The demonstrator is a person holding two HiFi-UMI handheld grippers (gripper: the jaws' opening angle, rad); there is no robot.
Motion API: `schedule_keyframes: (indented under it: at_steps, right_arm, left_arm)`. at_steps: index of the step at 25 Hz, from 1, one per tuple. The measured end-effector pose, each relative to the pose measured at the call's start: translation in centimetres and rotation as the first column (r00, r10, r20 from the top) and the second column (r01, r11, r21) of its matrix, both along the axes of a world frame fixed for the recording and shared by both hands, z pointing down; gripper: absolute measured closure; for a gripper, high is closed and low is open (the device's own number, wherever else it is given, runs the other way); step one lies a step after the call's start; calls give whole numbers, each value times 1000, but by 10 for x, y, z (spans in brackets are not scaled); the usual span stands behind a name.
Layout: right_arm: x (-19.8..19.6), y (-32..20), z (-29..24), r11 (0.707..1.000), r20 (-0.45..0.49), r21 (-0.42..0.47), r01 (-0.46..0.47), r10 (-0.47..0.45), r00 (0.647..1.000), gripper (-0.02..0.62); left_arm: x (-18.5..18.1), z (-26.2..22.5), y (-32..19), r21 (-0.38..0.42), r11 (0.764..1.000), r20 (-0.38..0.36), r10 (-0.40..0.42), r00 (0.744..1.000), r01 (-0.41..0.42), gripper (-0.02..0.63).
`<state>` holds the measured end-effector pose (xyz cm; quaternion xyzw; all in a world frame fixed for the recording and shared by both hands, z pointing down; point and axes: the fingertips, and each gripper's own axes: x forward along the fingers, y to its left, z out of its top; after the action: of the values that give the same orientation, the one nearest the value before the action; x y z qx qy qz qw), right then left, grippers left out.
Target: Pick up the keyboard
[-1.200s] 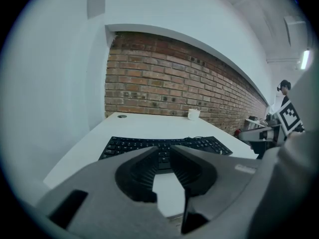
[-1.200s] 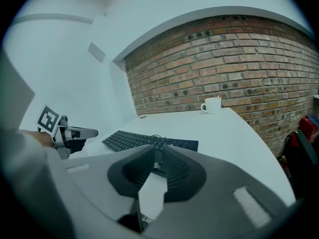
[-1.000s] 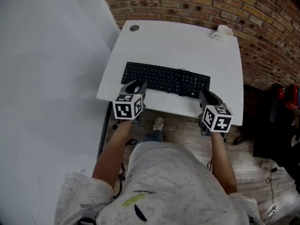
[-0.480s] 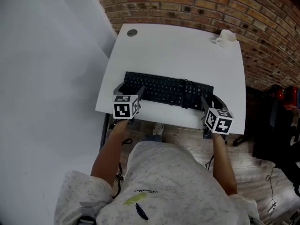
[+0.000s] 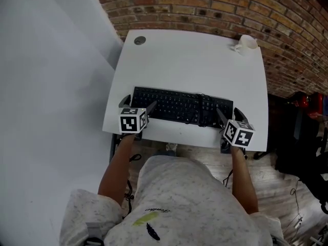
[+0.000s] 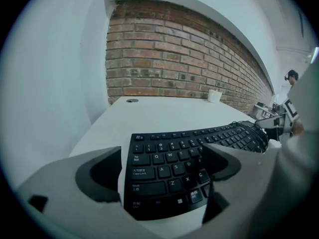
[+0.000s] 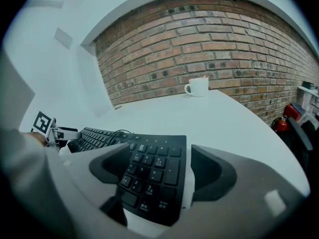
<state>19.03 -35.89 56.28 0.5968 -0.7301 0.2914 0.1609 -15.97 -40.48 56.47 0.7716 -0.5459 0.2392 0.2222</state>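
A black keyboard (image 5: 179, 106) lies flat near the front edge of the white table (image 5: 195, 60), with a coiled cable (image 5: 201, 97) on its right part. My left gripper (image 5: 138, 102) straddles the keyboard's left end (image 6: 169, 166); its jaws are opening, one outside the end and one over the keys, and neither presses on it. My right gripper (image 5: 229, 111) straddles the right end, the number pad (image 7: 149, 176) lying between its opening jaws, which stand apart from it. The left gripper (image 6: 163, 151) and the right gripper (image 7: 159, 151) each see the other's marker cube.
A white cup (image 5: 246, 41) stands at the table's far right corner, a round grommet hole (image 5: 139, 40) at the far left. A brick wall (image 5: 215, 4) runs behind the table. Dark furniture and a red object (image 5: 302, 101) stand on the floor at the right.
Both grippers have moved forward and down from the table's front edge over the keyboard's ends. Their jaws have spread from nearly shut to wide. The keyboard has not moved.
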Motion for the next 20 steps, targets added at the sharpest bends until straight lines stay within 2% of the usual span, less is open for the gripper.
schedule_keyframes:
  at_steps: [7, 11, 14, 20]
  right_arm:
    - [-3, -9, 12, 998, 20, -54, -22, 23, 1000, 169]
    - [-4, -12, 16, 997, 45, -79, -21, 24, 999, 167]
    - [-8, -14, 17, 995, 66, -99, -1, 8, 998, 189]
    - [-10, -16, 18, 993, 78, -114, -4, 13, 997, 195]
  left_arm:
    - [-4, 9, -8, -49, 998, -33, 33, 999, -35, 69]
    - [-1, 13, -11, -78, 994, -69, 65, 995, -71, 69]
    - [0, 15, -12, -105, 991, -93, 78, 993, -88, 69]
    - [2, 20, -13, -146, 982, -139, 96, 986, -116, 103]
